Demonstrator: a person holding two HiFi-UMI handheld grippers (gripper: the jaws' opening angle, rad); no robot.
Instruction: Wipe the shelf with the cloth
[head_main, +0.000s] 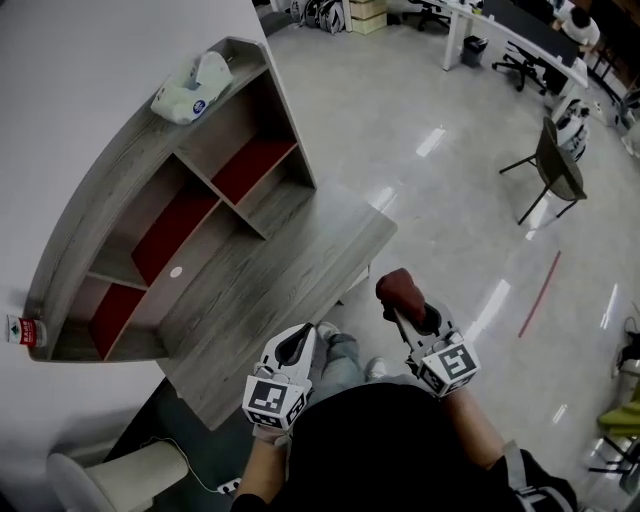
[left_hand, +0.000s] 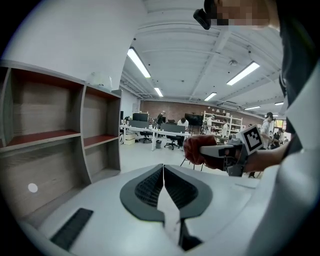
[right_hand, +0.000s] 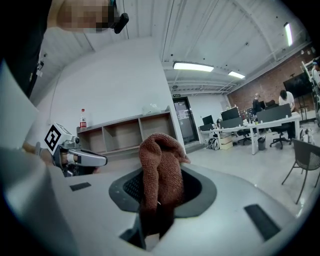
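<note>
Okay, wooden shelf (head_main: 180, 210) sits at 10 o'clock in the head view, with its grey surface (head_main: 300, 260) jutting out toward 5 o'clock. Left tool (head_main: 296, 348) is at 6 o'clock, jaws pressed together with nothing between them. Right tool (head_main: 404, 308), at its 3 o'clock, is clamped on the reddish-brown cloth (head_main: 398, 287), which is apart from the shelf. Small bottle (head_main: 24, 331) stands on the shelf's end at 9 o'clock.

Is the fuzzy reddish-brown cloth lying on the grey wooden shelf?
No, the fuzzy reddish-brown cloth is pinched in the jaws of the right gripper, up in the air away from the grey wooden shelf.
</note>
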